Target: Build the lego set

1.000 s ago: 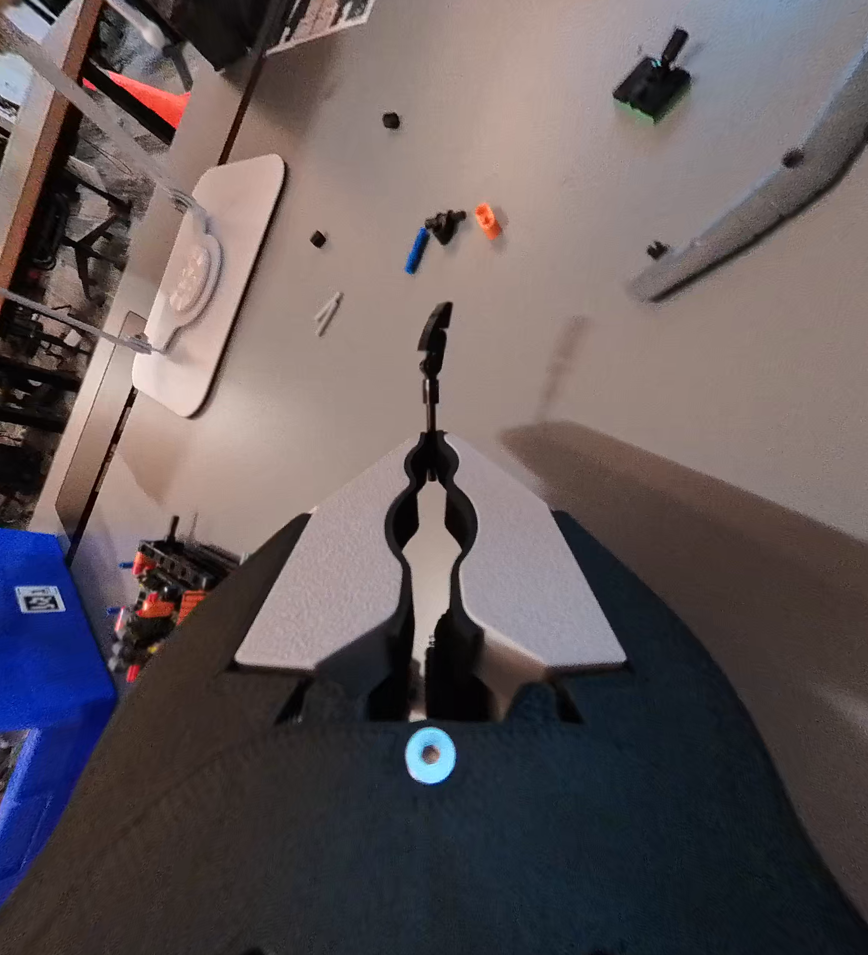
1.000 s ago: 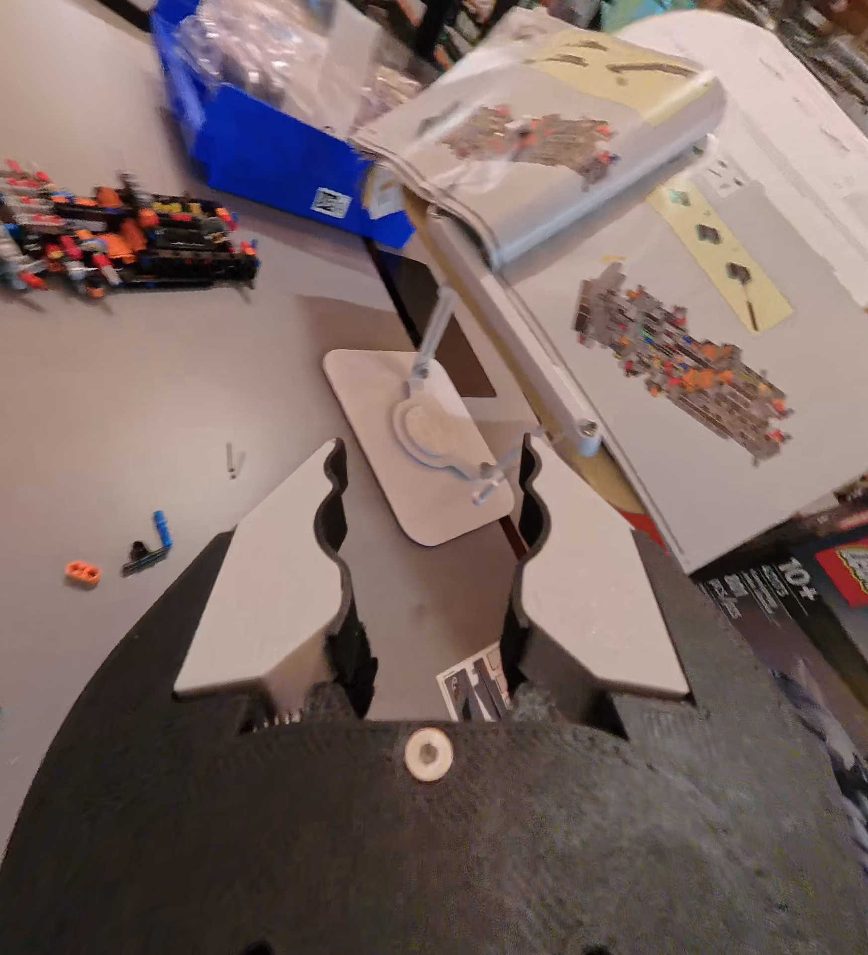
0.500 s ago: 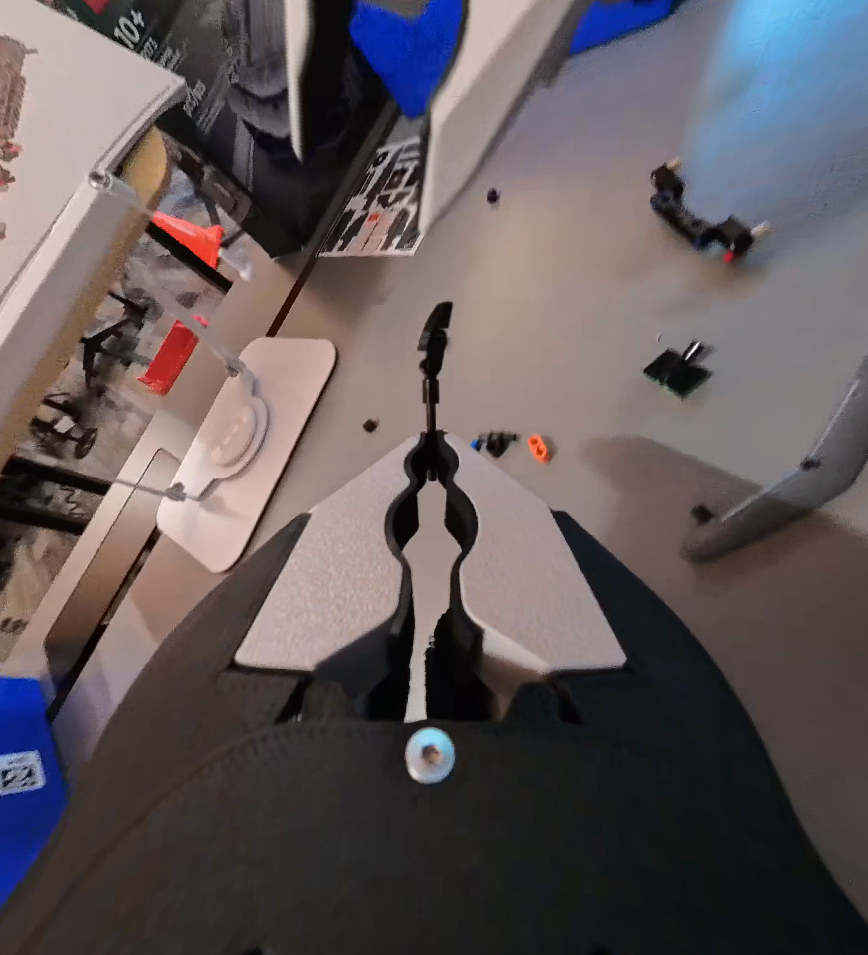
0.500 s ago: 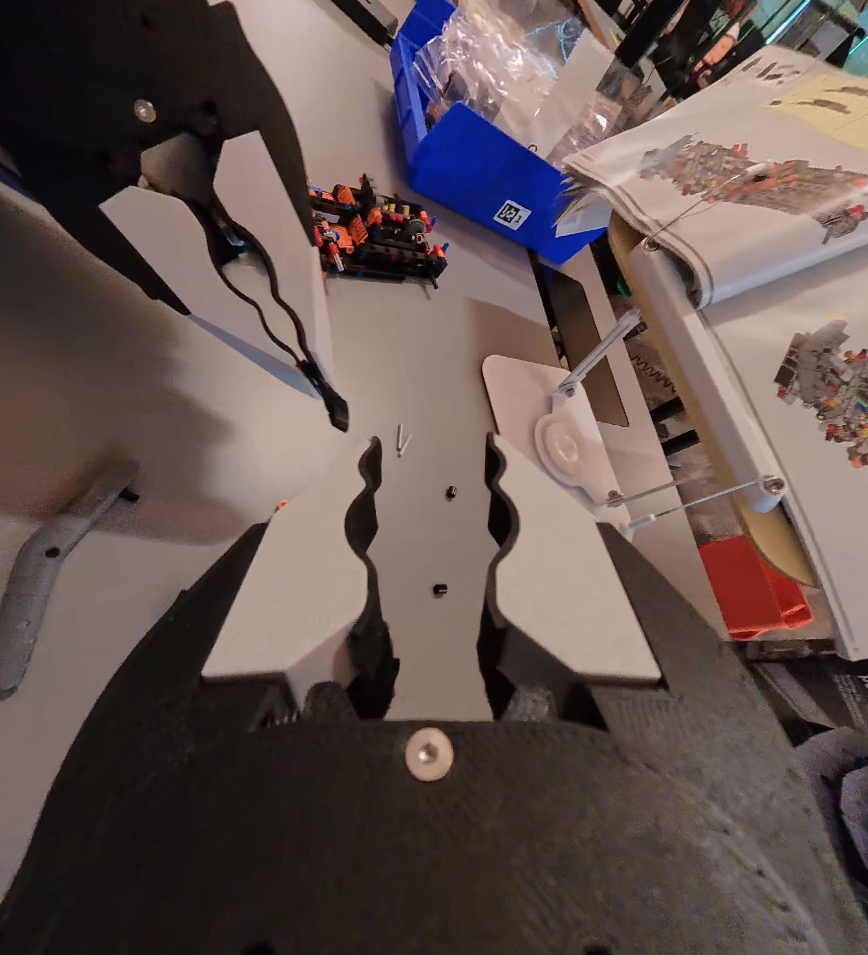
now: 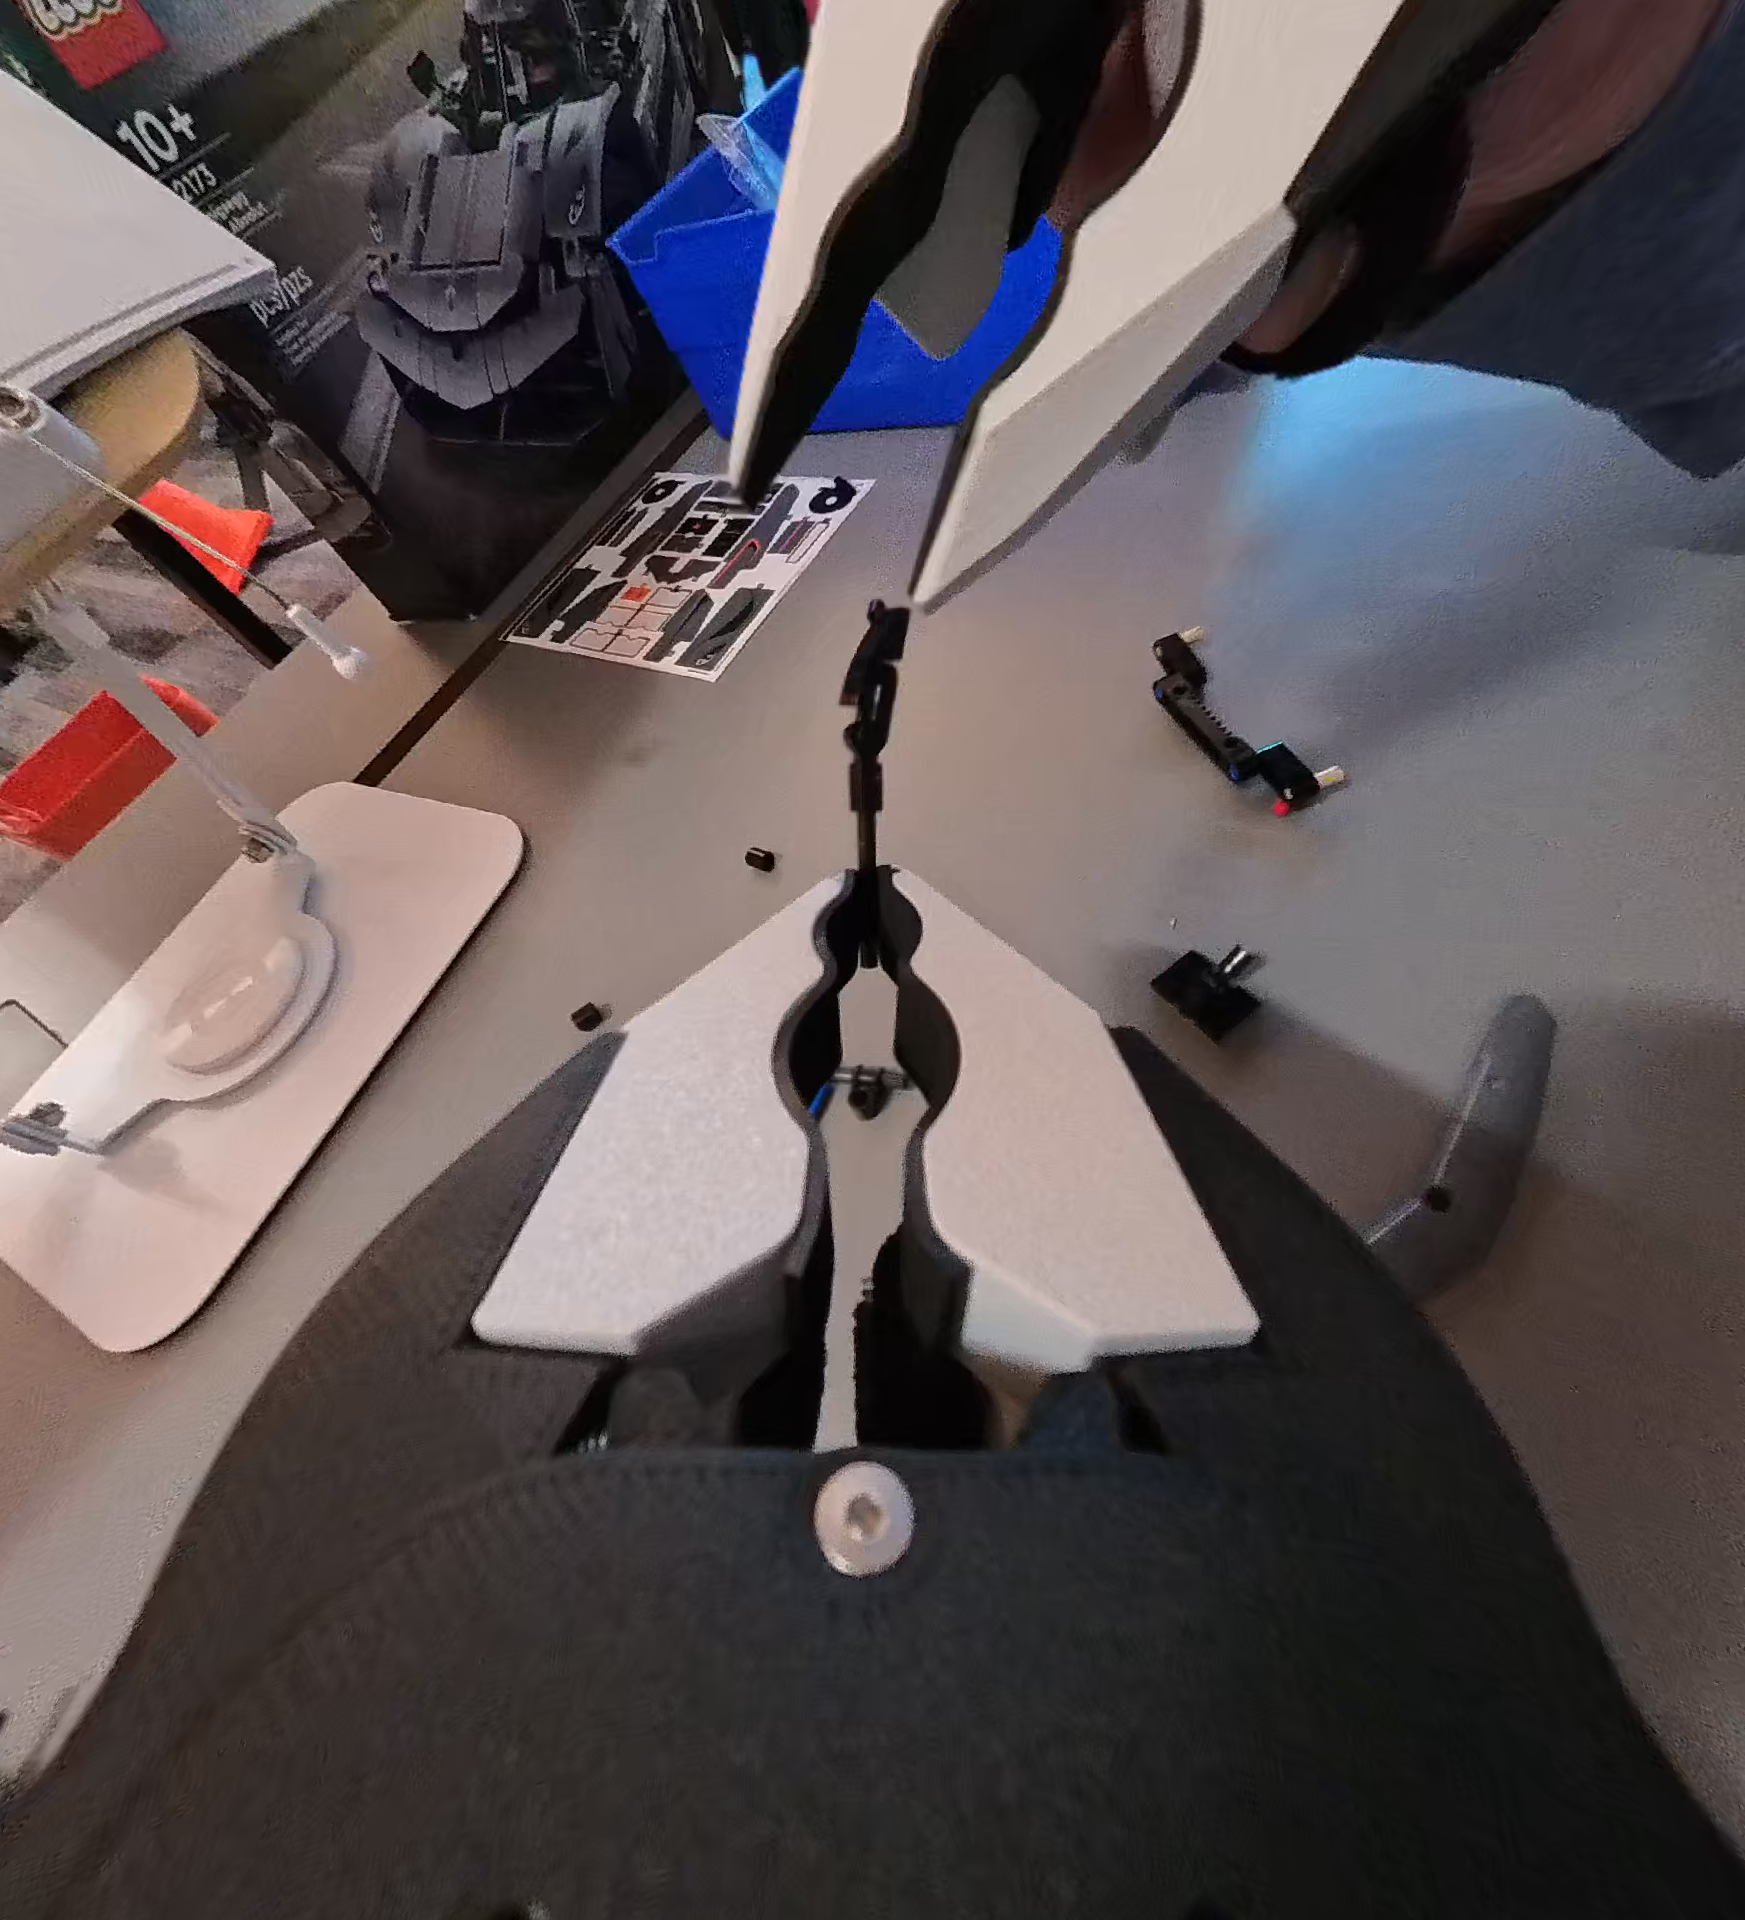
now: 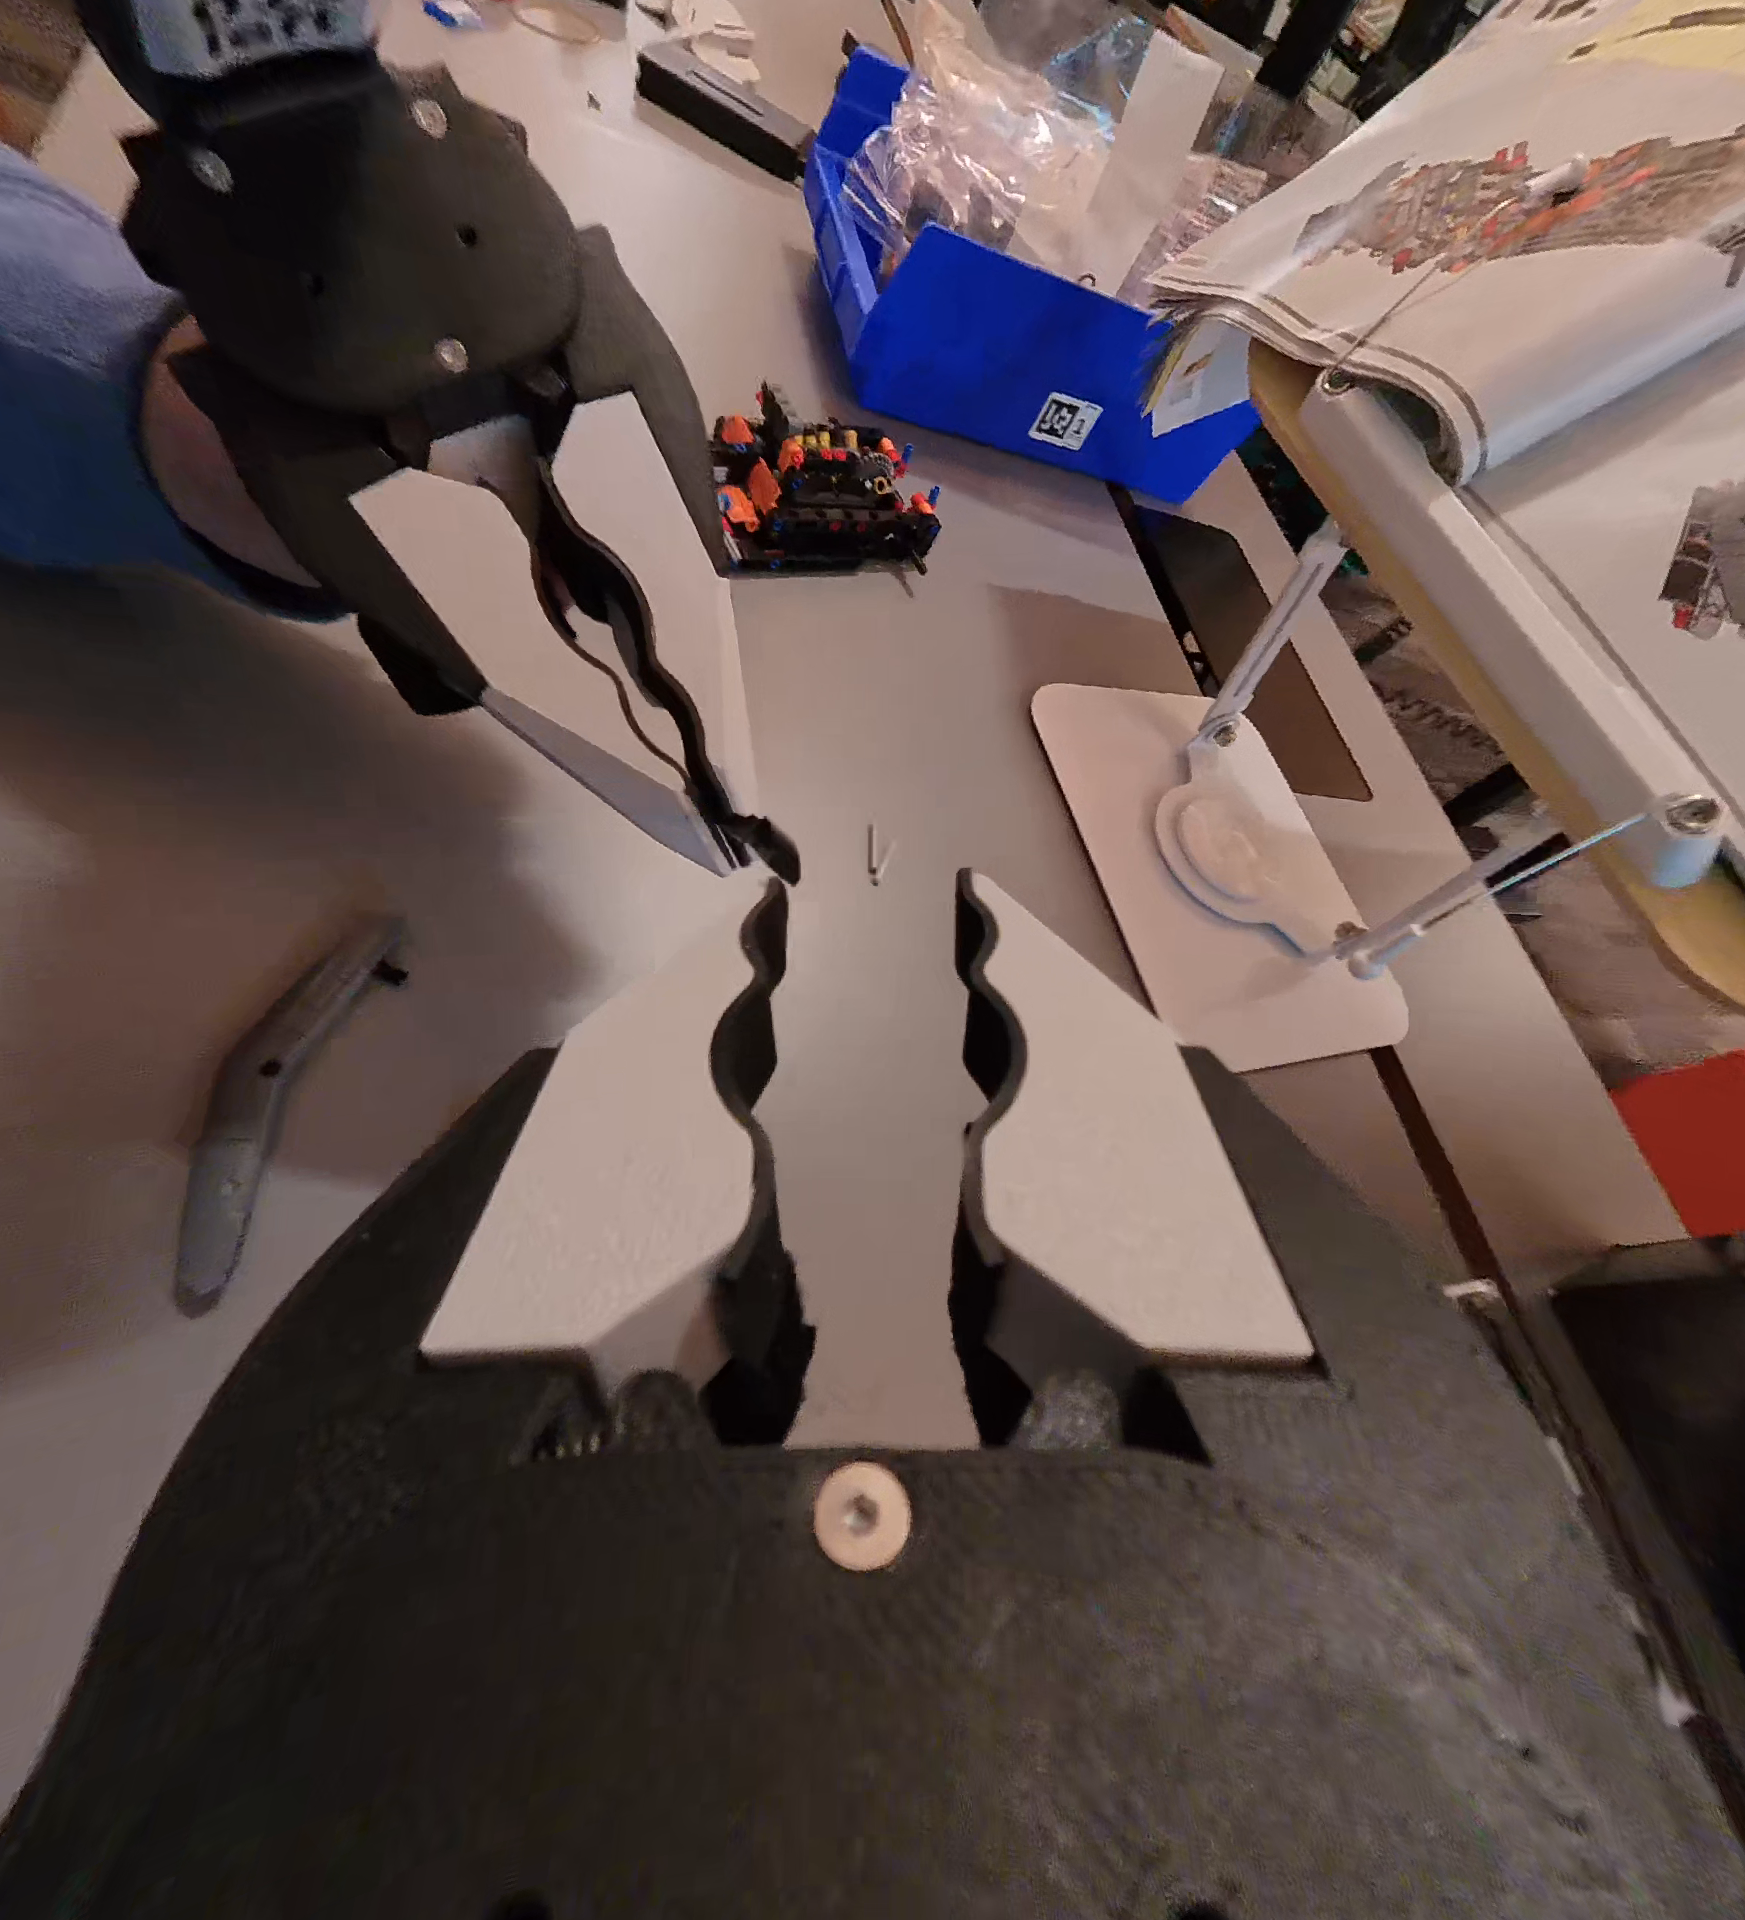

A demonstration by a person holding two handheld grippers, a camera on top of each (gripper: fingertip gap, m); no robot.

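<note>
Your left gripper (image 5: pixel 865 914) pinches a thin black axle piece (image 5: pixel 870 727) — light, stiff, slippery — so take its tip with your wide-open, empty right gripper (image 6: pixel 868 883).

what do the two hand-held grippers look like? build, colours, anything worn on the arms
Both match: the left hand-held gripper and right hand-held gripper have a textured black printed body, two flat pale grey fingers with wavy black inner edges, and a silver screw at the centre. The left body also shows small silver screws and a black-and-white marker on top. No cables visible. Blue sleeve on the left arm.
</note>
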